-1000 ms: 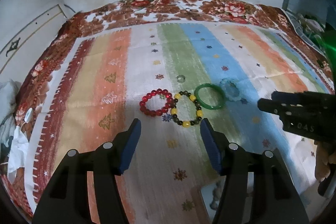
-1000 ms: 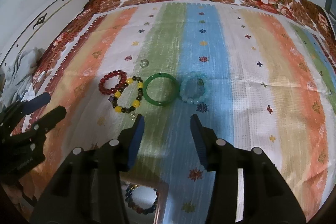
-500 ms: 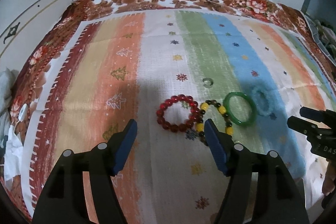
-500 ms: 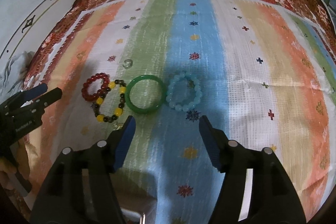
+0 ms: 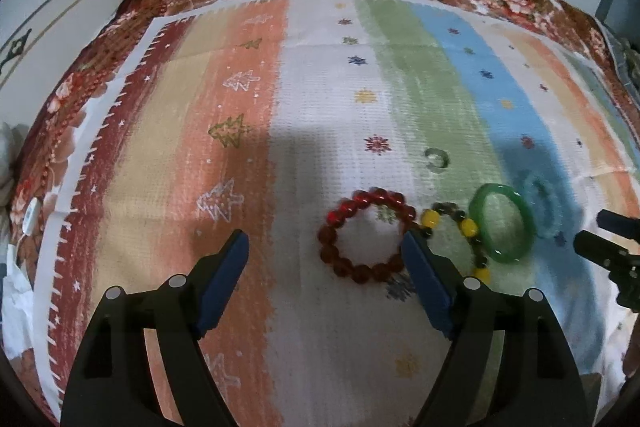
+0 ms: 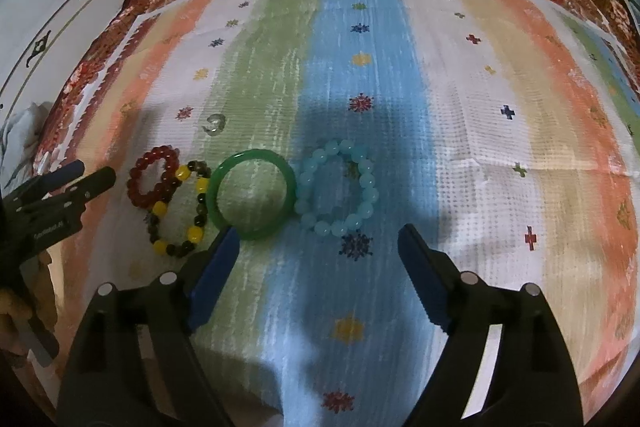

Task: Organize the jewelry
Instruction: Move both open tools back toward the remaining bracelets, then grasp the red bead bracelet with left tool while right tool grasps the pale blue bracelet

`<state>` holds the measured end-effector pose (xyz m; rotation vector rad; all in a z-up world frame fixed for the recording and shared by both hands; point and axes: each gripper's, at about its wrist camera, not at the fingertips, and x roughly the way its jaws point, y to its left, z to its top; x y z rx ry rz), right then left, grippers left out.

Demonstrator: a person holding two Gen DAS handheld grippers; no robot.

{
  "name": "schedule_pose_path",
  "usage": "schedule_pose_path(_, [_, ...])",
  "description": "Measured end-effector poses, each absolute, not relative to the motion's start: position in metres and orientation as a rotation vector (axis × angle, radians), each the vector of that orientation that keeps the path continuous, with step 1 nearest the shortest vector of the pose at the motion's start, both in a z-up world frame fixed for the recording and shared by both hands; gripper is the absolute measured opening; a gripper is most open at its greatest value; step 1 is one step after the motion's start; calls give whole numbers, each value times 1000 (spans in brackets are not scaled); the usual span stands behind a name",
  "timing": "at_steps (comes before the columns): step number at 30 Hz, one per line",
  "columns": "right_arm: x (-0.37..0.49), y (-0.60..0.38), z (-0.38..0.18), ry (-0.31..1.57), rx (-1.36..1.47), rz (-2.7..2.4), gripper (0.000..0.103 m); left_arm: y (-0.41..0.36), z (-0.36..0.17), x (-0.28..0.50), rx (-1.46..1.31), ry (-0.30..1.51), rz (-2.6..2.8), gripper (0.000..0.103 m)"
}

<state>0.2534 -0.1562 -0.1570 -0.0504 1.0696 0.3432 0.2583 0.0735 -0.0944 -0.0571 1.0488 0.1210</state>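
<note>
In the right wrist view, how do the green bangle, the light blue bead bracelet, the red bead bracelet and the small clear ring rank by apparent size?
1. Green glossy bangle and light blue bead bracelet: look alike, no ranking.
2. Red bead bracelet.
3. Small clear ring, clearly smallest.

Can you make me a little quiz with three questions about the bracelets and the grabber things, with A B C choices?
1. Where is the small clear ring?
A. inside the green bangle
B. alone, farther away than the row of bracelets
C. between the right gripper's fingers

2. How many bracelets lie in the row?
A. two
B. four
C. six

3. How is the left gripper?
A. open, holding nothing
B. shut on the red bracelet
C. shut on the cloth

Answers:
1 B: it sits apart, beyond the row.
2 B: red bead bracelet, yellow-and-dark bead bracelet, green bangle, pale blue bead bracelet.
3 A: its fingers stand wide apart with only striped cloth between them.
</note>
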Motion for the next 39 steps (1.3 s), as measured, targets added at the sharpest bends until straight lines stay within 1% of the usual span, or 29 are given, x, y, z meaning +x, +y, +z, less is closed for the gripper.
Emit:
schedule_pose_path(21, [305, -174, -194, 1145, -45, 204, 82, 81, -123, 283, -69, 1116, 106, 78])
schedule_pose_path(29, [308, -173, -198, 1144, -66, 193, 82, 83, -139, 287, -71, 1156, 91, 78])
schedule_pose_path(37, [306, -170, -201, 1138, -96, 187, 82, 81, -142, 286, -38, 1154, 85, 78])
schedule_pose_path(39, [305, -169, -202, 1137, -108, 181, 79, 81, -141, 286, -40, 1154, 86, 78])
